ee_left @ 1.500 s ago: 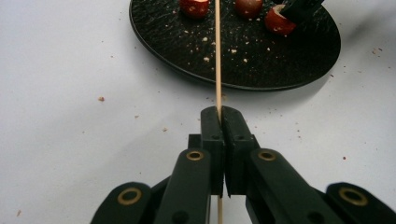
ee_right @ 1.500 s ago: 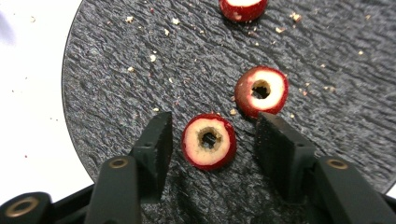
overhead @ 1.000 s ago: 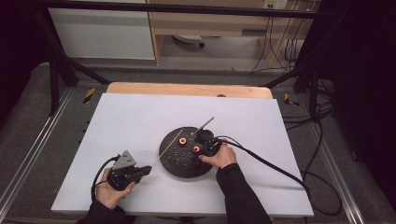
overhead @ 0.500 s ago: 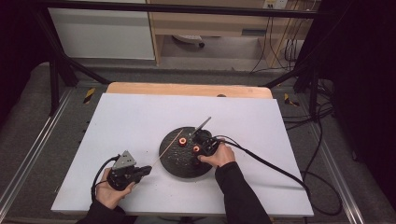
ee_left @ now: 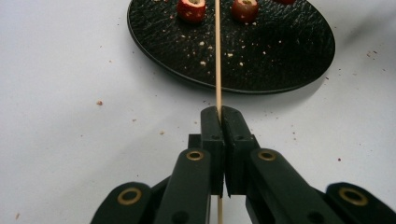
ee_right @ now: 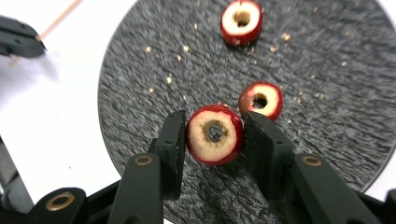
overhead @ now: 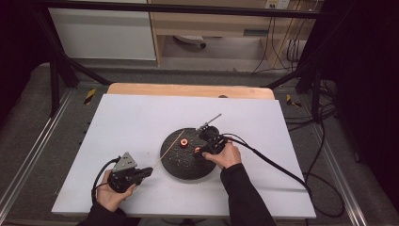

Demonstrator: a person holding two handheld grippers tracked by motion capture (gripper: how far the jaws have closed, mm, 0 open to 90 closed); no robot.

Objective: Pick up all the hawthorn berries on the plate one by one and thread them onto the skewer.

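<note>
A black round plate (overhead: 181,165) lies mid-table with cored red fruit pieces on it. My left gripper (overhead: 148,171) rests on the table at the plate's near left, shut on a thin wooden skewer (overhead: 168,149) whose tip reaches over the plate. In the left gripper view the skewer (ee_left: 217,56) runs straight out from the closed jaws (ee_left: 219,116) over the plate (ee_left: 261,56), between two fruit pieces (ee_left: 191,9). My right gripper (ee_right: 215,122) is over the plate (ee_right: 154,60), shut on one cored fruit piece (ee_right: 215,134). Another piece (ee_right: 261,100) sits just behind it, and a third (ee_right: 241,21) lies farther off.
The white table top (overhead: 141,117) has free room on all sides of the plate. A thin grey rod (overhead: 211,120) sticks out past the plate's far edge, by the right gripper. The right gripper's cable (overhead: 273,165) trails off to the right. Crumbs dot the plate.
The right gripper has shifted only slightly over the plate. The left hand and the skewer have kept still.
</note>
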